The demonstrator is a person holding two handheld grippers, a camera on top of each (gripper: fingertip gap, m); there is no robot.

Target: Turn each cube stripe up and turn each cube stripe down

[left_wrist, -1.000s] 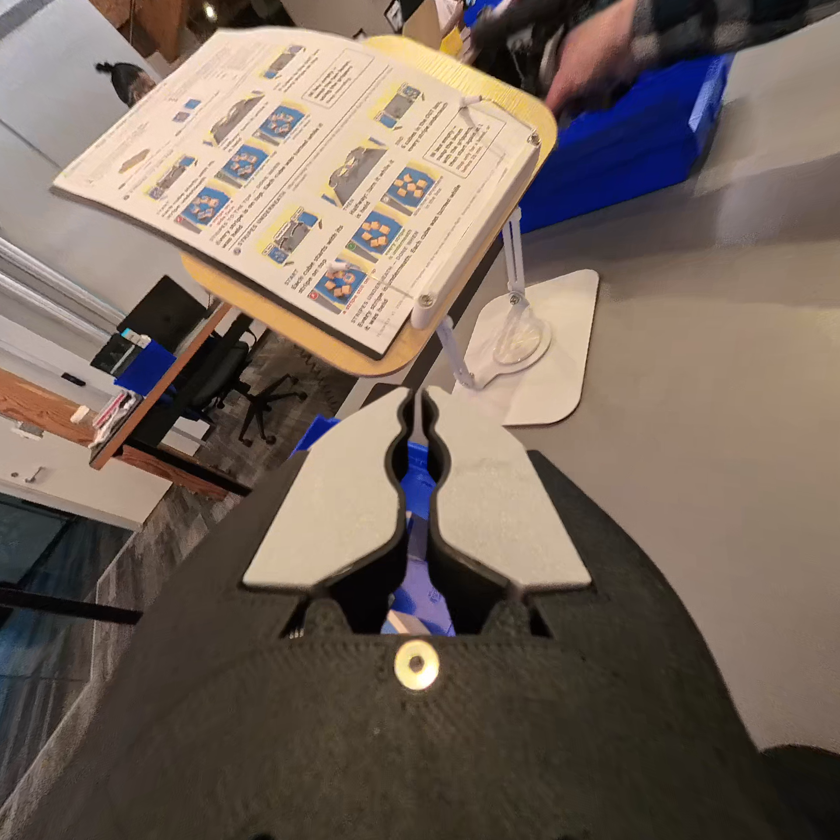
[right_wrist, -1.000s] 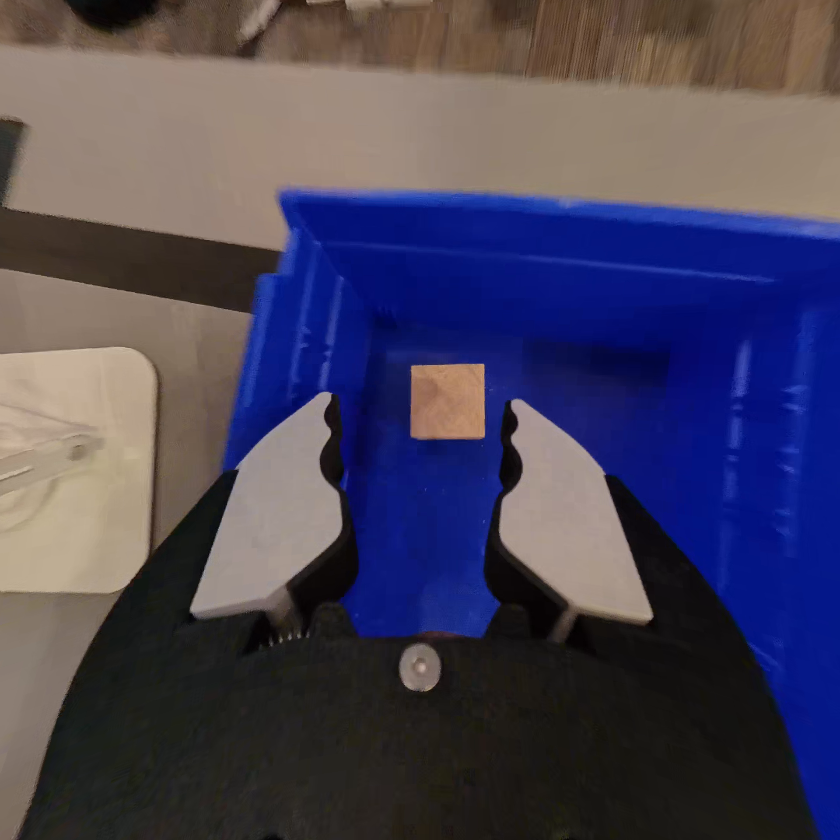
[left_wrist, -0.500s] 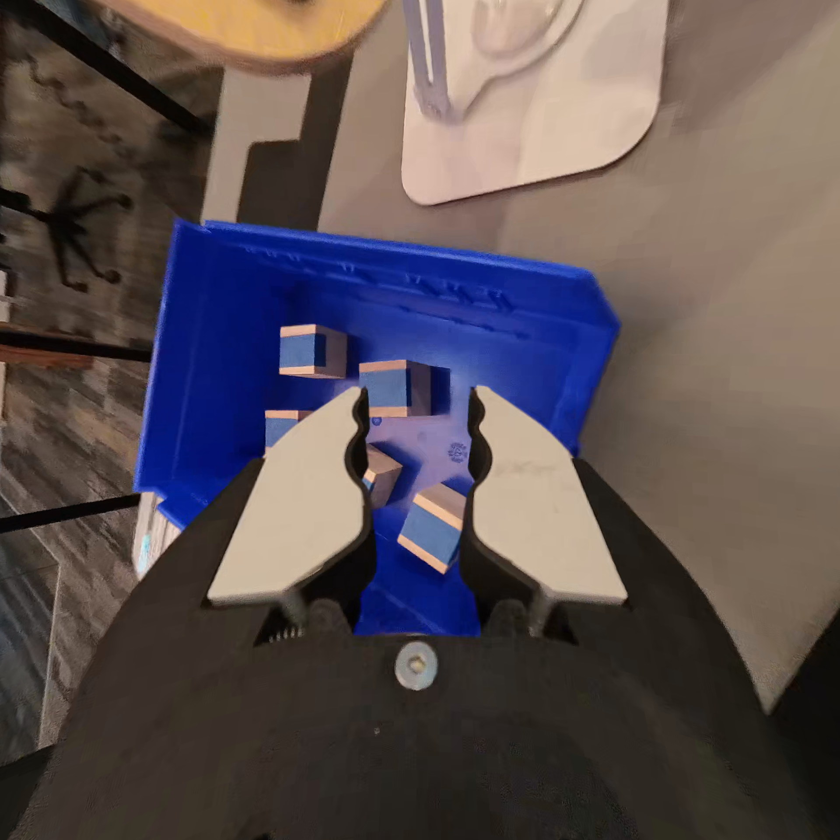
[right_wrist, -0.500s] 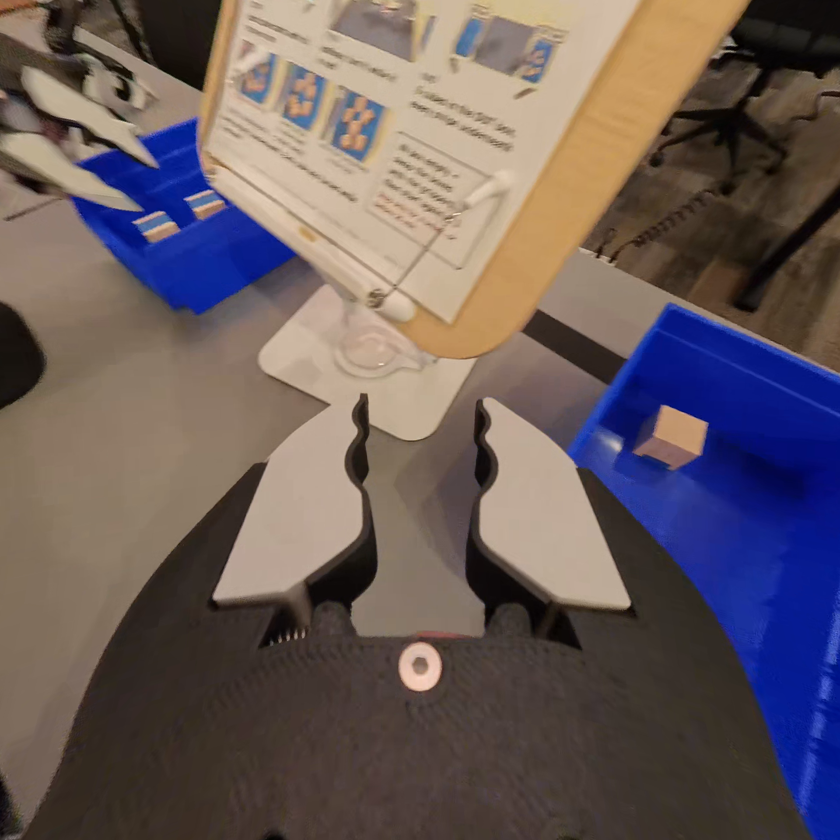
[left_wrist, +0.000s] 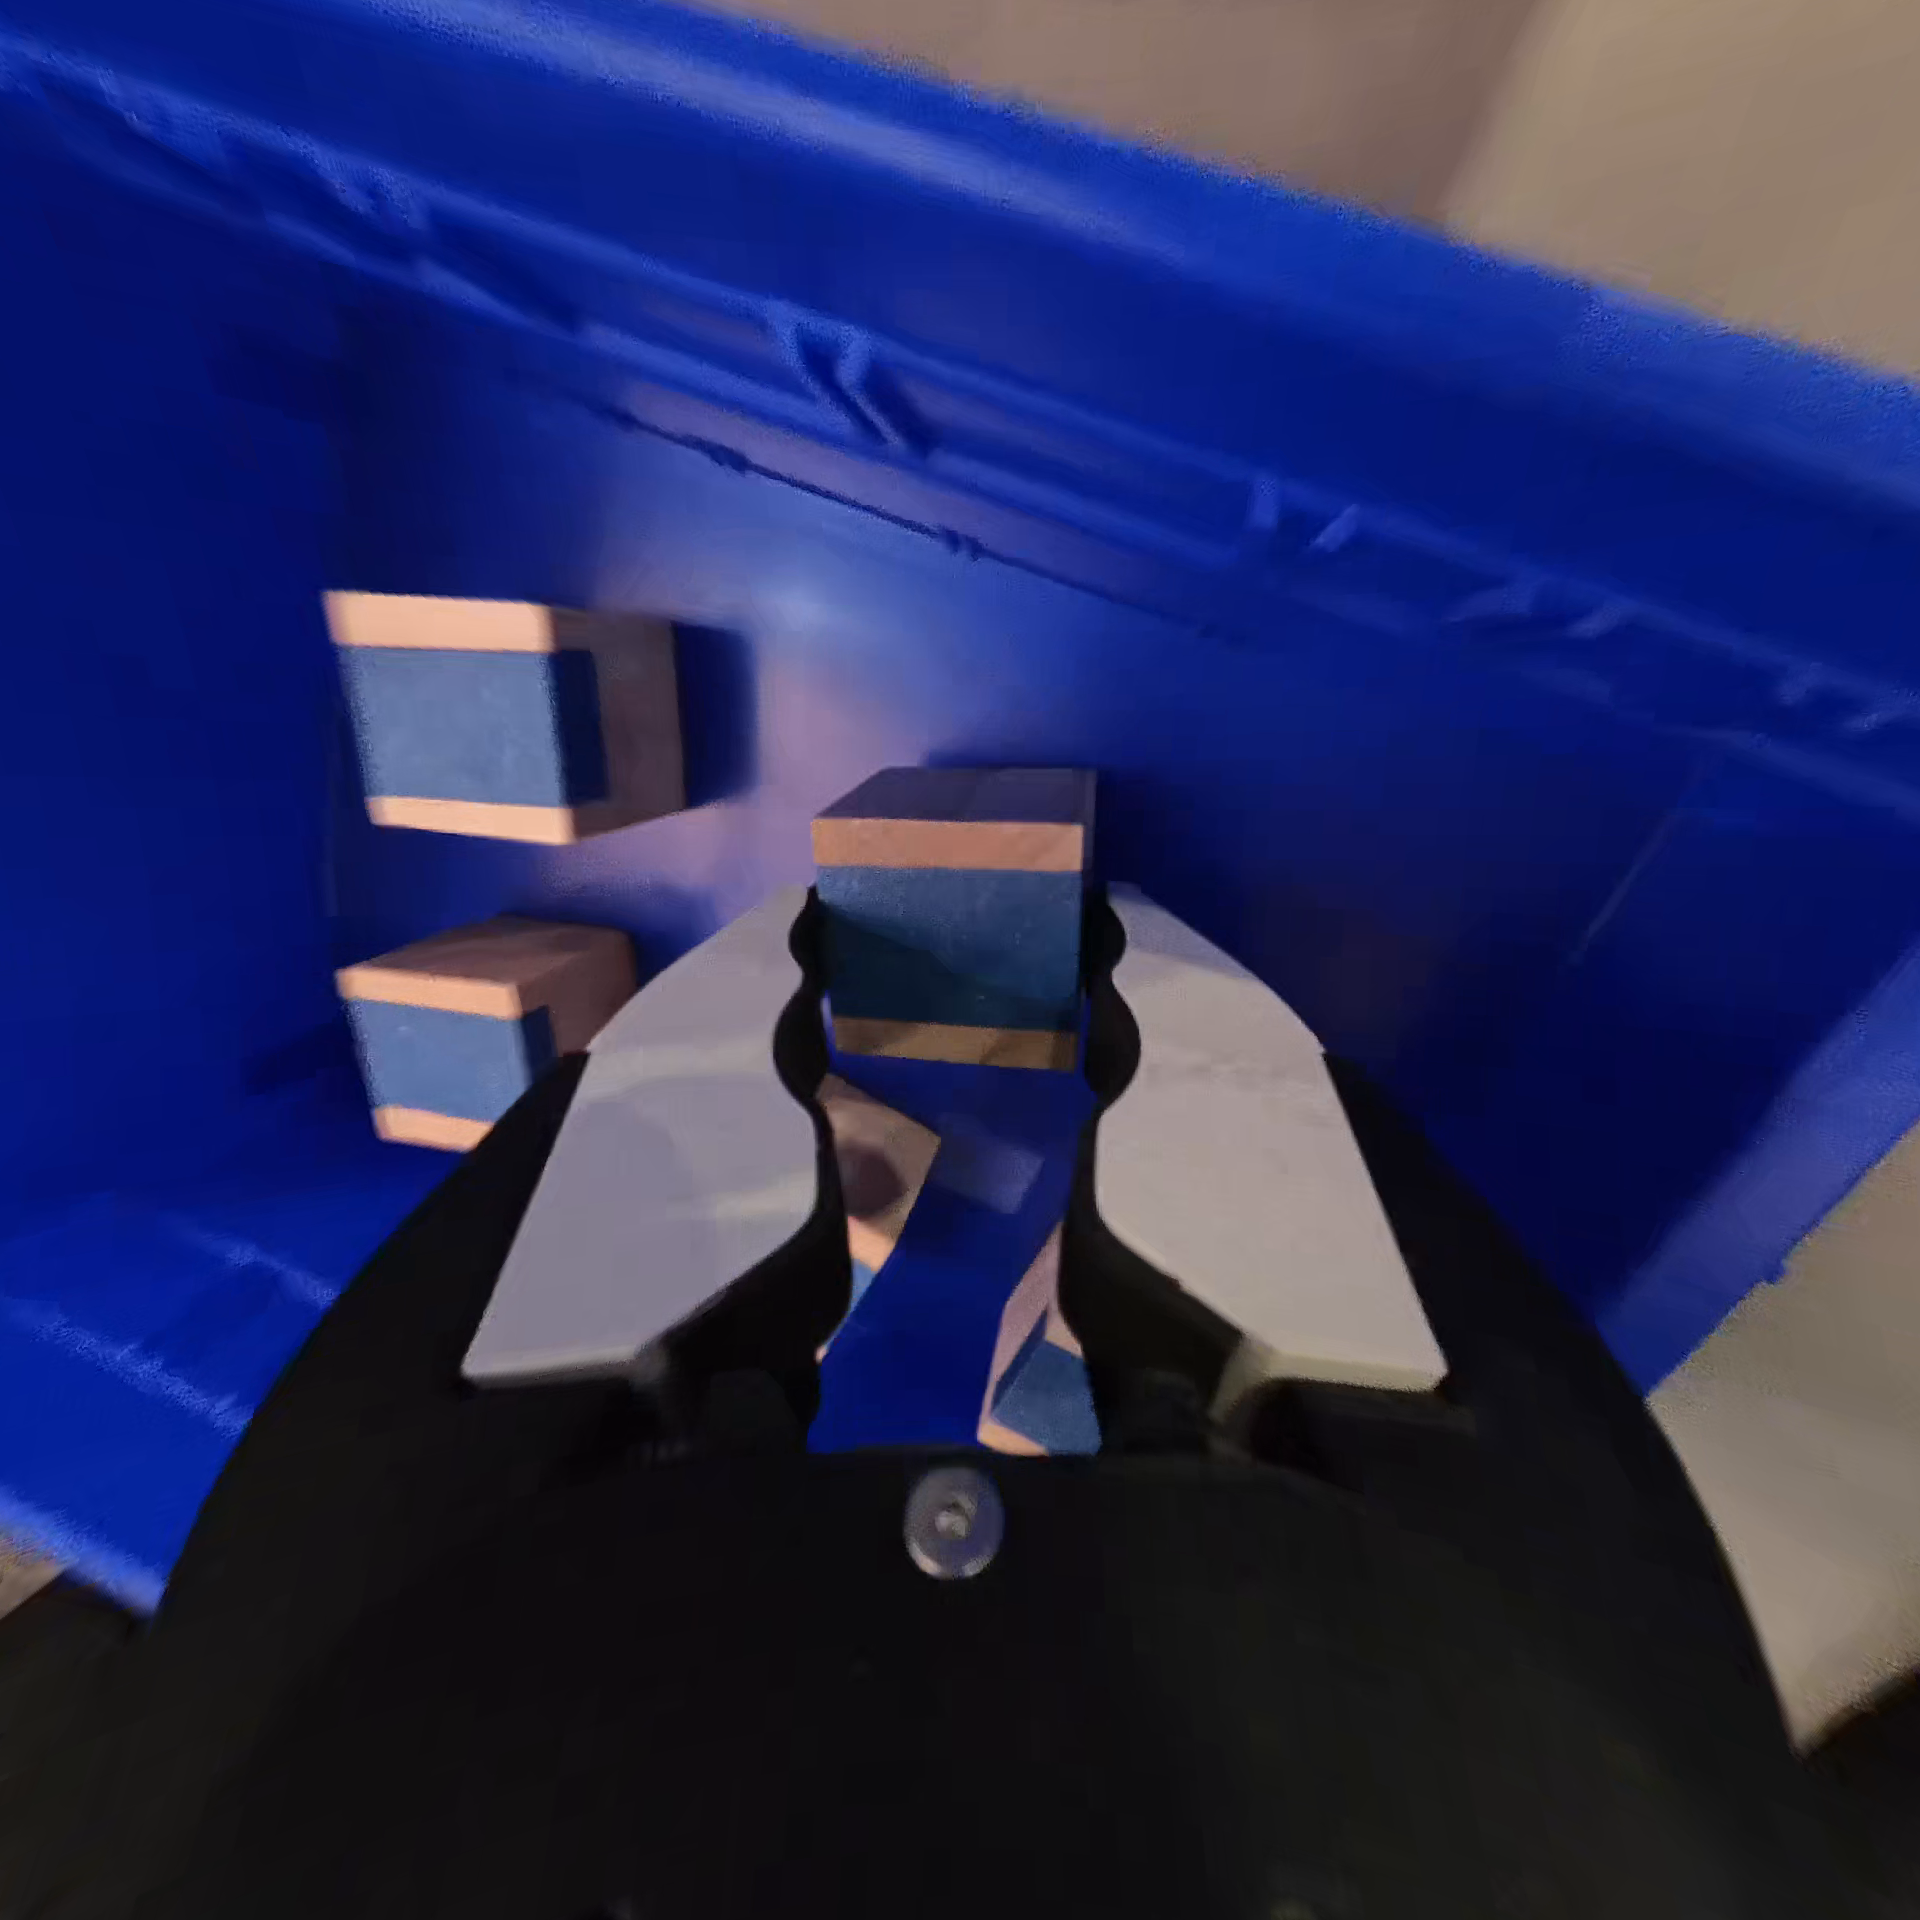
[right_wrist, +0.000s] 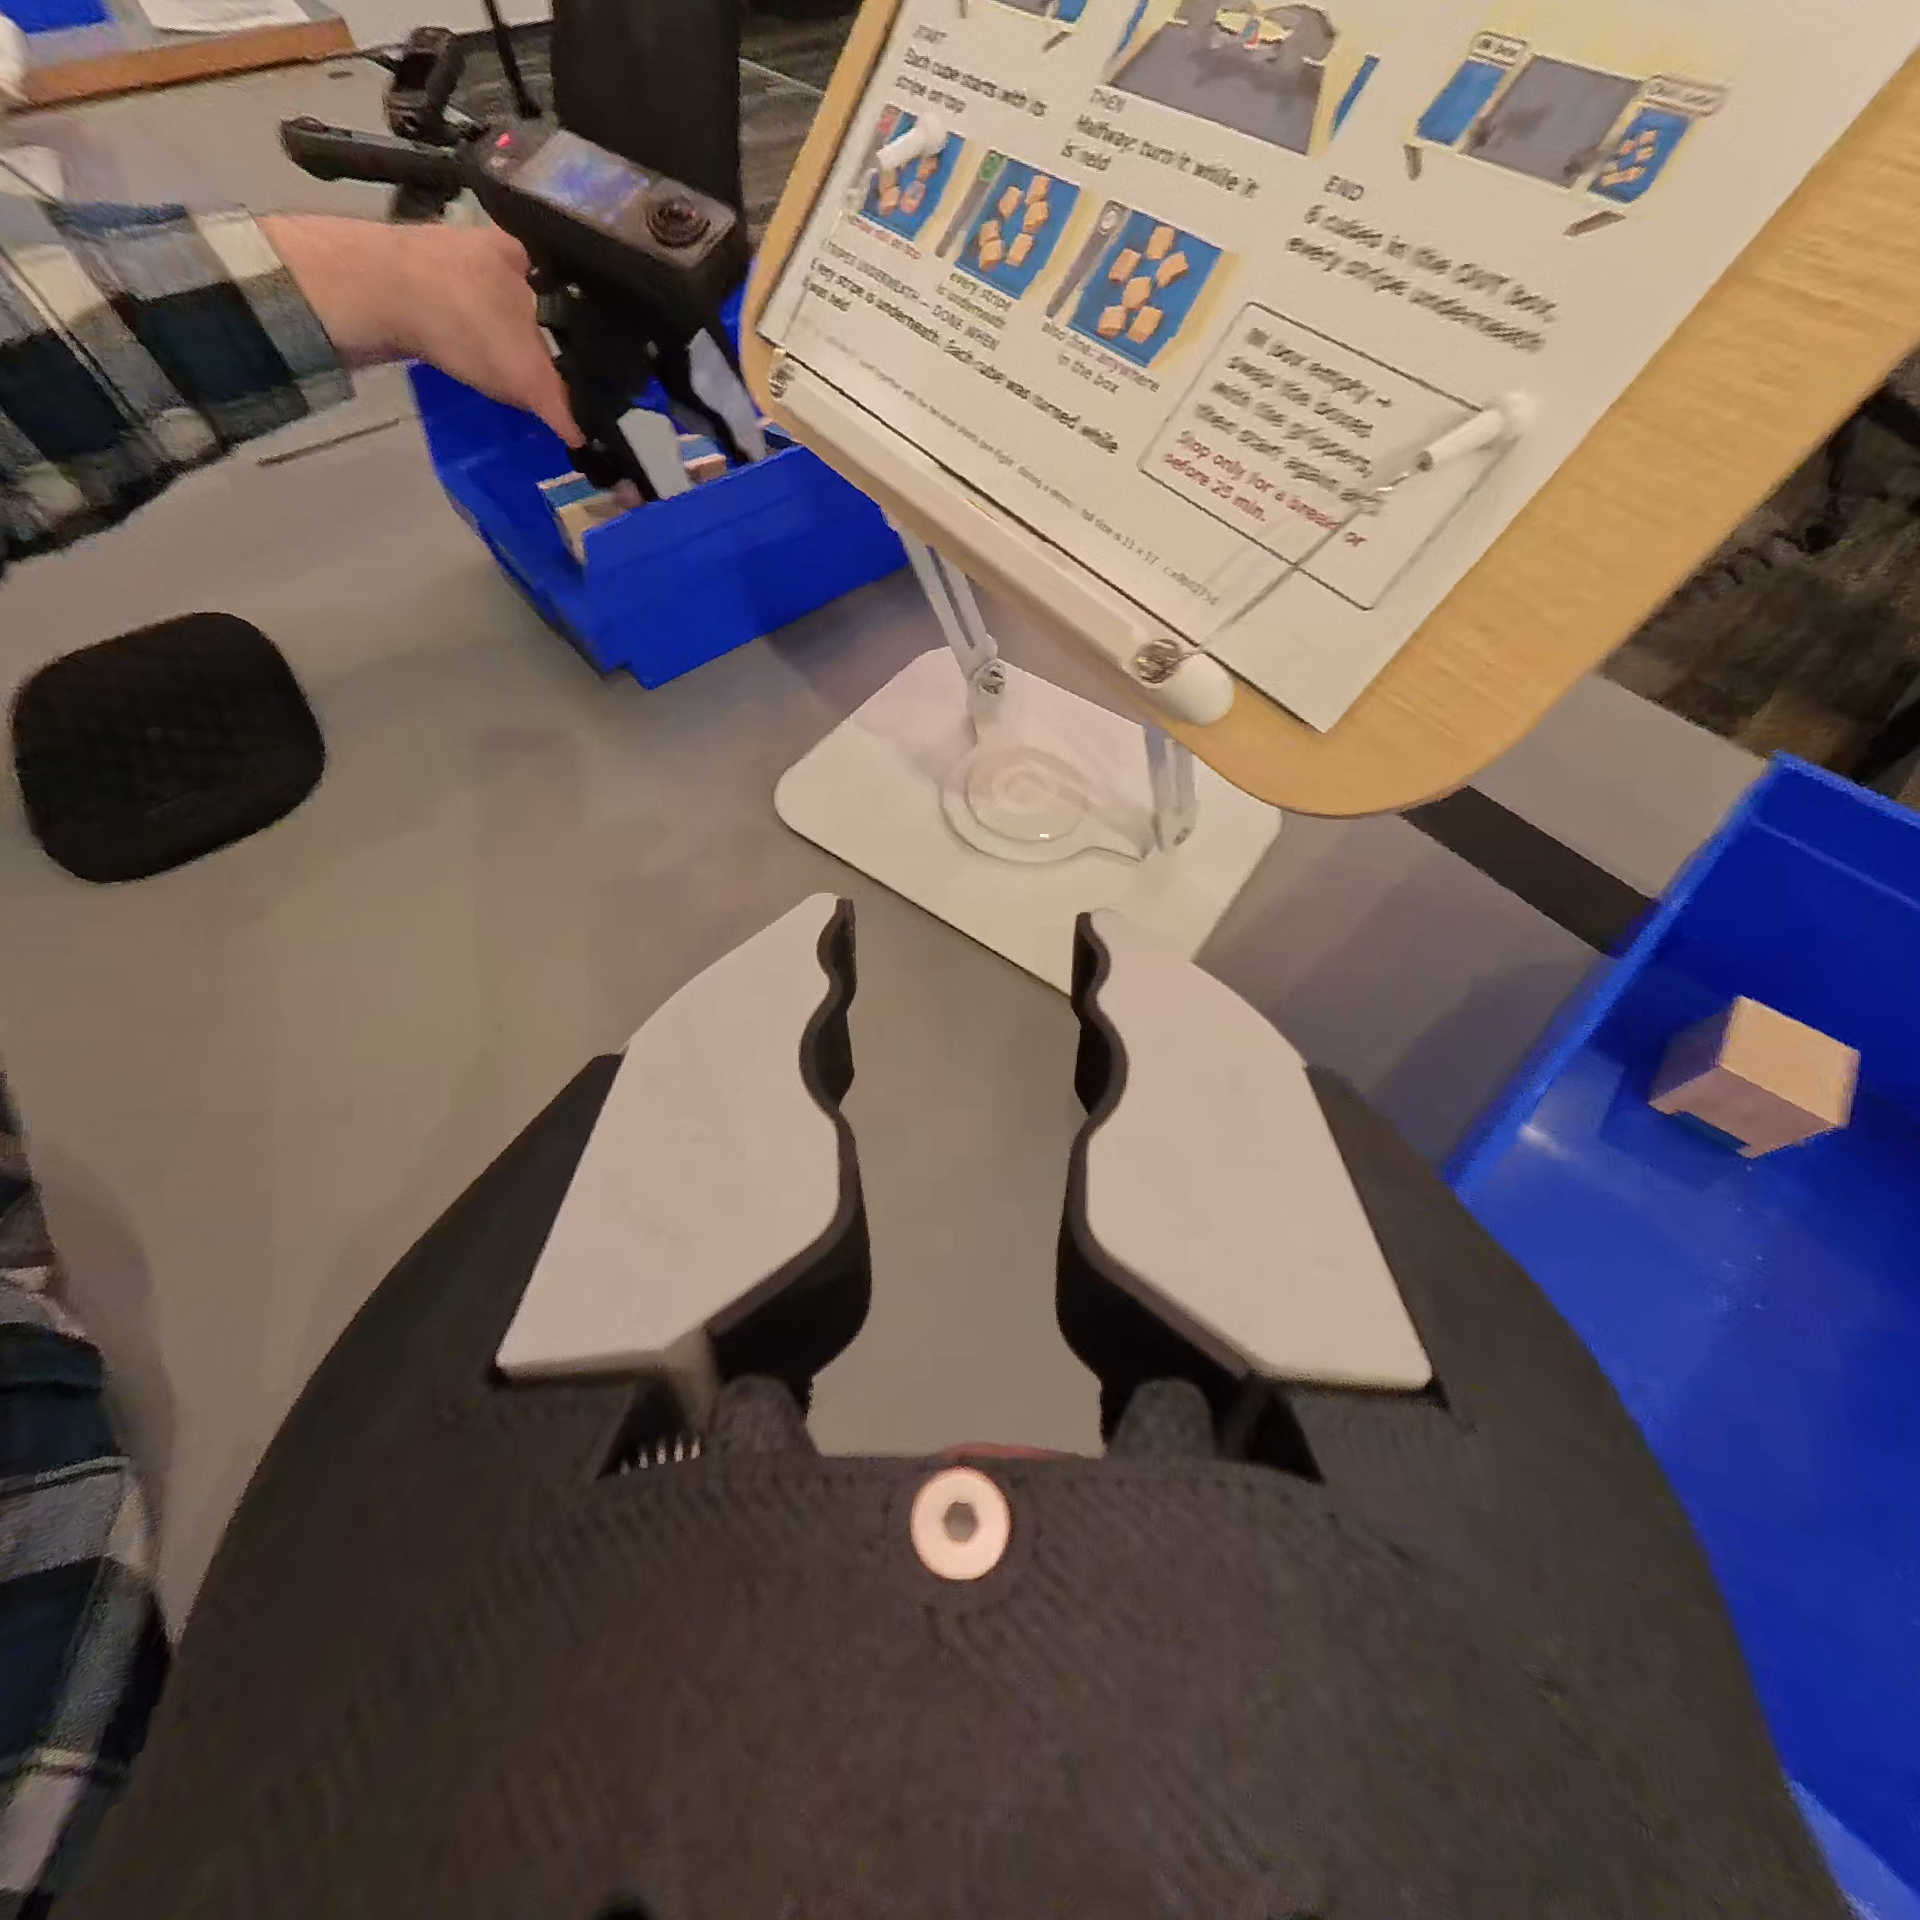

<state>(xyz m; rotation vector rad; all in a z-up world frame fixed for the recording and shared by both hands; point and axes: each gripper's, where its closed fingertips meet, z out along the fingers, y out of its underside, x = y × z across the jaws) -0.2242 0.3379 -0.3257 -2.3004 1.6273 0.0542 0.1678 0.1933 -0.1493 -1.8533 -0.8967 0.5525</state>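
My left tongs (left_wrist: 954,935) are down inside the blue bin (left_wrist: 1039,343), with its high wall close ahead. A striped cube (left_wrist: 951,925) sits between the tips, and both sides look like they touch it. Two more cubes (left_wrist: 488,717) sit near on the left, so that side is tight. On the right the bin floor is open.

My right tongs (right_wrist: 961,966) float over the grey table (right_wrist: 520,935), partly open and holding nothing. A plain cube (right_wrist: 1756,1081) lies in the other blue bin (right_wrist: 1766,1351) to the right. The white stand base (right_wrist: 1039,831) is just ahead.
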